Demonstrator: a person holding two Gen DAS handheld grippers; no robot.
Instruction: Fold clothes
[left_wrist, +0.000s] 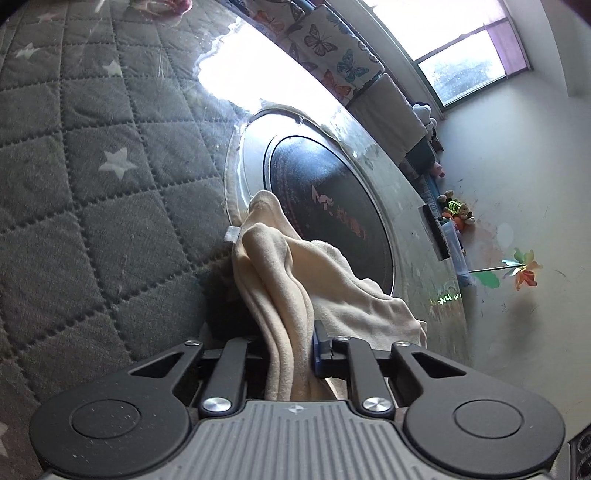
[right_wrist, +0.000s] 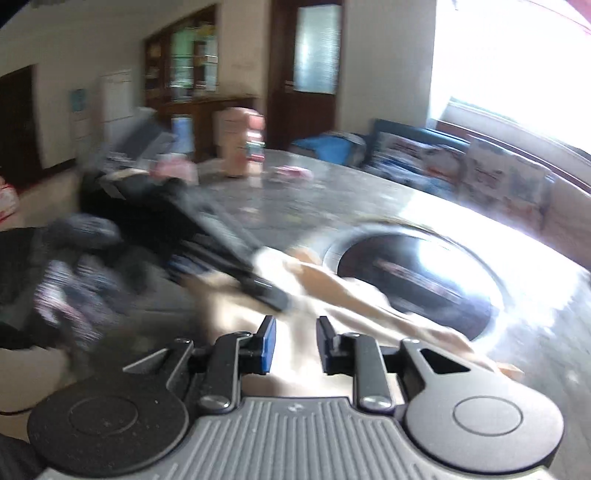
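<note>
Between left gripper (left_wrist: 291, 347) pads: cream cloth (left_wrist: 280, 280), pinched | right gripper (right_wrist: 293, 345): parted, blurred.

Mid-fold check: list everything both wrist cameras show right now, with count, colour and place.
Cream garment: one, bunched, on the table edge, partly over the round plate.
Round cooktop plate: one, black, set in the table.
Table: one, grey, glossy.
Quilted cover: one, grey with white stars, left of the garment.
Butterfly cushions: several, along the far bench.
Pinwheel: one, multicoloured, by the wall.
Soft toys: a few, by the wall.
Pink bottle: one, far on the table, blurred.
Dark clothes pile: blurred, on the left in the right wrist view.
Left gripper: clamped on the garment.
Right gripper: jaws apart, over the garment.
</note>
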